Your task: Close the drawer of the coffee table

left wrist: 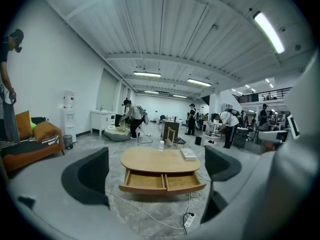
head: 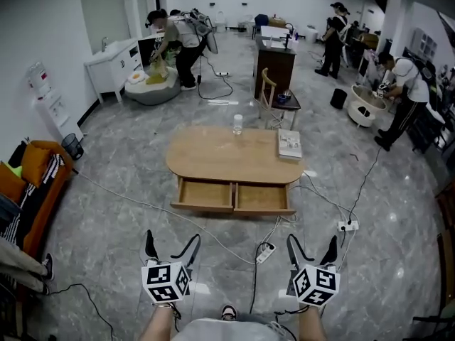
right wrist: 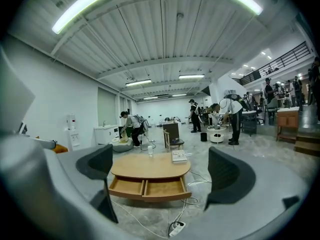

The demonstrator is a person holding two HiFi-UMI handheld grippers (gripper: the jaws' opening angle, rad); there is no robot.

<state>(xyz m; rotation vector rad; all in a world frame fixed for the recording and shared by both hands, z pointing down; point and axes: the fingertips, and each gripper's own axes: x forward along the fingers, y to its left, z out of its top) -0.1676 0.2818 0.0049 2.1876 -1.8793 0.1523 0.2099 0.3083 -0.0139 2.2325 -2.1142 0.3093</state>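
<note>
While both grippers sit low at the bottom edge of the head view, the forearms behind them are cut off by the frame and only the tip of a shoe [head: 228, 311] shows between them. Left gripper [head: 173, 238]: jaws spread wide, gripping nothing; its own view only has the distant table framed in the gap. Right gripper [head: 312, 240]: same, jaws wide apart, nothing held. Coffee table [head: 234, 158] stands ahead of the person, well apart from both grippers, roughly centred between them. Its legs and underside are hidden by the top and the pulled-out drawer [head: 233, 196]. The drawer sticks out of the near side of the table, toward the person, split into two side-by-side compartments by a divider. Table long axis runs left to right across the head view, and the drawer front runs parallel to it, facing the grippers. On top, a small bottle [head: 237, 124] stands upright near the far edge and a book [head: 289, 143] lies flat at the right end; the cover print is too small to read. The floor [head: 128, 219] between grippers and drawer carries a white cable [head: 142, 204] running diagonally and a power strip [head: 265, 252] just ahead of the right gripper. A wooden chair [head: 274, 94] stands behind the table's far right side. A sofa [head: 28, 183] is well apart at the left wall, partly cut off. People further back are small and hard to make out.
</note>
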